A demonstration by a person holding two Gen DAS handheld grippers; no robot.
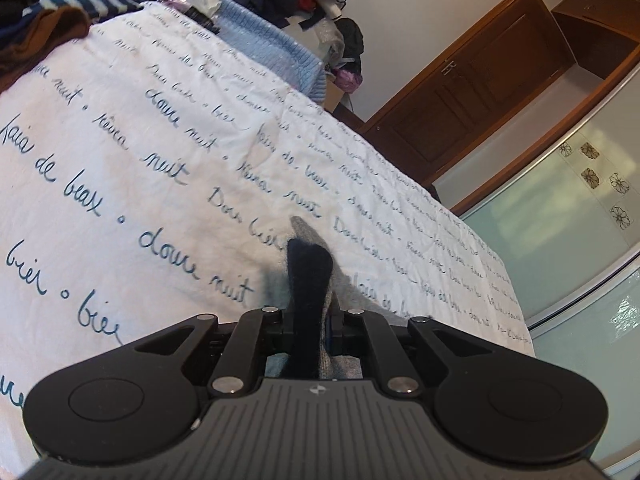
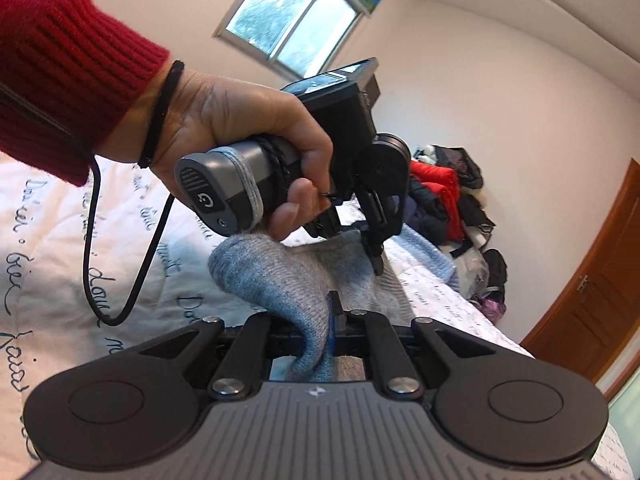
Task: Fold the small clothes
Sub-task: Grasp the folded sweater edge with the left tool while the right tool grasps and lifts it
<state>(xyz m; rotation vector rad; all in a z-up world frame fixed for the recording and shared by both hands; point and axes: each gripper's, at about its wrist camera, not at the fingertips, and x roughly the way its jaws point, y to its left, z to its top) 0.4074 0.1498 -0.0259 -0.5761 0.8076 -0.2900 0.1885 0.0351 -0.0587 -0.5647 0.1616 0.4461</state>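
Both tongs, left (image 1: 308,314) and right (image 2: 320,320), pinching one fuzzy grey-blue, dark-tipped sock (image 2: 280,276) above the bedspread (image 1: 120,152).

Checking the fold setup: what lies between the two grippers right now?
The grey sock spans it, clamped in the right gripper and the left gripper, hanging over the printed sheet. The right wrist view shows this.

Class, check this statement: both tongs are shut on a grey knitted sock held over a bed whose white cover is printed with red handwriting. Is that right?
One detail is wrong: the handwriting on the white cover is dark blue, not red, as the left wrist view shows. The rest stands: the left tongs and right tongs are both shut on the grey knitted sock over the bed.
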